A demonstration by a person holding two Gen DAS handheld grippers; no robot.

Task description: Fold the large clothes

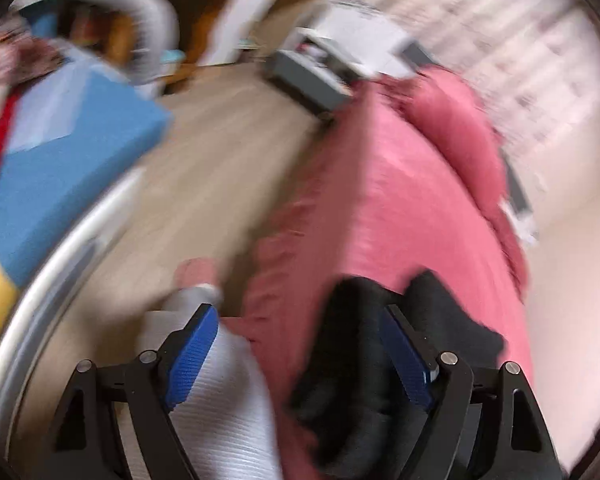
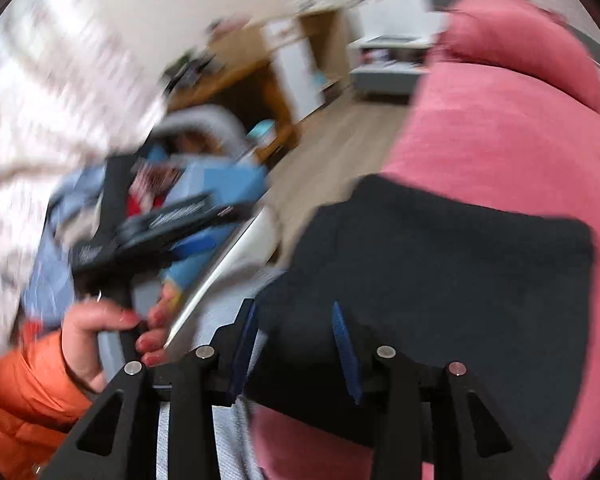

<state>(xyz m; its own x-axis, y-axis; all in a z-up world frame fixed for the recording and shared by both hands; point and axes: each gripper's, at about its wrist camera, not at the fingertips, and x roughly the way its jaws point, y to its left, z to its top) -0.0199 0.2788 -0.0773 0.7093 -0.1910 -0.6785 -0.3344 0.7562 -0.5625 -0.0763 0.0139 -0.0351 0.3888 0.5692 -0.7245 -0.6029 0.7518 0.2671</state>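
Observation:
A black garment [image 2: 440, 264] lies folded on a bed with a pink cover [image 2: 500, 140]. In the right wrist view my right gripper [image 2: 296, 348] is over the garment's near edge, jaws partly apart with black cloth between the blue pads [image 2: 344, 344]; whether it grips is unclear. In the left wrist view my left gripper [image 1: 296, 348] is open, jaws wide, with the black garment [image 1: 364, 360] and the pink cover [image 1: 400, 184] between them. The left gripper [image 2: 160, 220] also shows in the right wrist view, held by a hand. Both views are blurred.
A person's grey trouser leg [image 1: 220, 400] and foot [image 1: 198, 272] stand on the wood floor [image 1: 220, 152] beside the bed. A blue box [image 1: 72, 160], a chair [image 1: 148, 28] and low furniture [image 1: 312, 76] are further off. A pink pillow [image 2: 520, 40] lies at the bed's head.

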